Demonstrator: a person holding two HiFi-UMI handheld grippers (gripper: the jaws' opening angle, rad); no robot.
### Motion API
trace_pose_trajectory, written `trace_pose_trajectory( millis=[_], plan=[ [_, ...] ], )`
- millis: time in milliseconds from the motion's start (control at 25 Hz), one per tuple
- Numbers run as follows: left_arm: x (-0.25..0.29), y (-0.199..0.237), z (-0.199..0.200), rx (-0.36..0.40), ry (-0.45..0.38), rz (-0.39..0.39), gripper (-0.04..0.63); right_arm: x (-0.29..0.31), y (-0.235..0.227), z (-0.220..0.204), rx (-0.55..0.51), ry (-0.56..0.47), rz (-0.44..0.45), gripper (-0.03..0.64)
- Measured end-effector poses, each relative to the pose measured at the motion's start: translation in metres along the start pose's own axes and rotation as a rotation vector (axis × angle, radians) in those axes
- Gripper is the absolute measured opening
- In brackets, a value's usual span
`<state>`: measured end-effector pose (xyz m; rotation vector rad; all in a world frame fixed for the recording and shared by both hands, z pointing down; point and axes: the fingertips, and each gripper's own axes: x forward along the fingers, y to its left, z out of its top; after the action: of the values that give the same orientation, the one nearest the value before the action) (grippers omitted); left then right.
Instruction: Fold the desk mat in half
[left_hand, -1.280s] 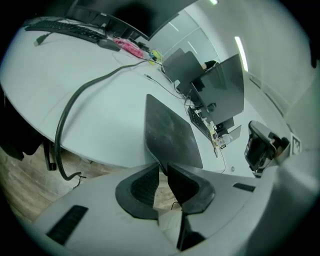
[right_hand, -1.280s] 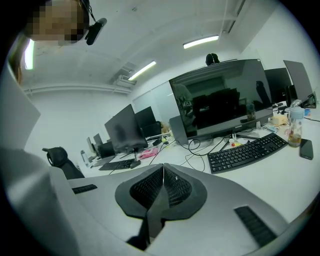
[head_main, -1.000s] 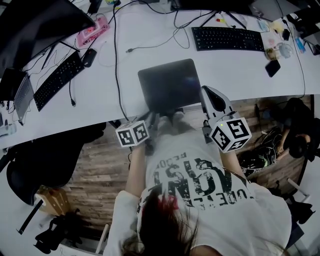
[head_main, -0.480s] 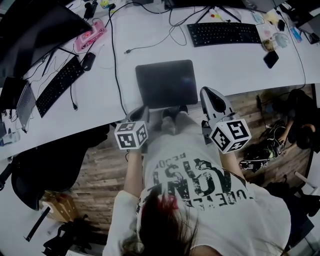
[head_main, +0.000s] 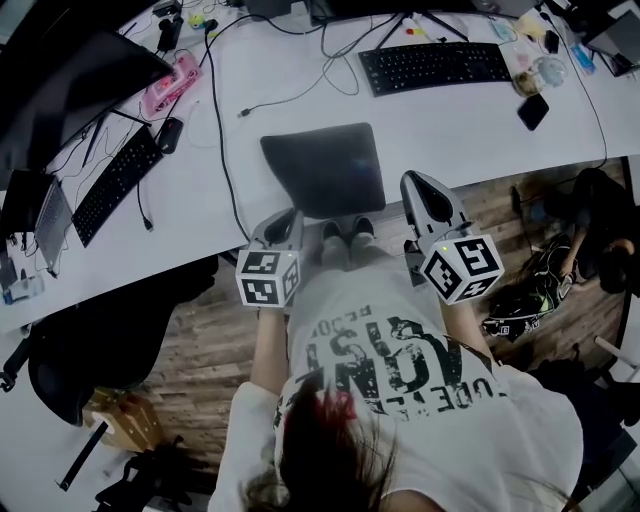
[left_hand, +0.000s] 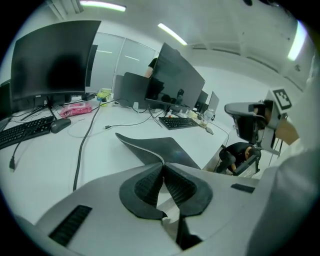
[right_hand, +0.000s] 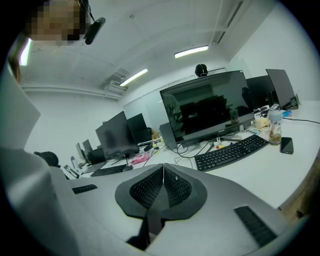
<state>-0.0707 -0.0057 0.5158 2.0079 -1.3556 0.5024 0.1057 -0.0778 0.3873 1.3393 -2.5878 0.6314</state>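
Now, in the head view, the left gripper (head_main: 290, 214) has risen at the near-left corner of the desk mat (head_main: 325, 165), which lies on the desk (head_main: 450, 130). The right gripper (head_main: 416, 182) waits beside it.

Left gripper view: jaws pinched on the mat's lifted edge, so the fold is starting.

Right gripper view: jaws together, empty.

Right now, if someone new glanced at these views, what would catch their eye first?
The dark desk mat at the near side of the white desk stands out. The left hand-held gripper is shut on its near edge, which curls up off the desk. The right hand-held gripper sits just right of the mat in the head view, jaws together on nothing, and a black keyboard lies behind.
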Motion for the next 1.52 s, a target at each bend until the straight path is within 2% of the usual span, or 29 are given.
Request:
trace_pose_trajectory(
  millis=[560,1080,1520],
  plan=[
    [0.017,-0.055,0.018,0.066,-0.04,-0.146,0.012,-0.005,-0.011,0.003,0.007,0.005,0.005,0.002],
    [0.042,-0.099,0.026,0.14,-0.001,-0.265,0.012,-0.013,-0.037,0.009,0.024,-0.007,-0.04,0.002],
    [0.063,-0.125,0.026,0.148,0.037,-0.331,0.012,-0.012,-0.042,0.006,0.035,0.008,-0.041,0.002]
  ],
)
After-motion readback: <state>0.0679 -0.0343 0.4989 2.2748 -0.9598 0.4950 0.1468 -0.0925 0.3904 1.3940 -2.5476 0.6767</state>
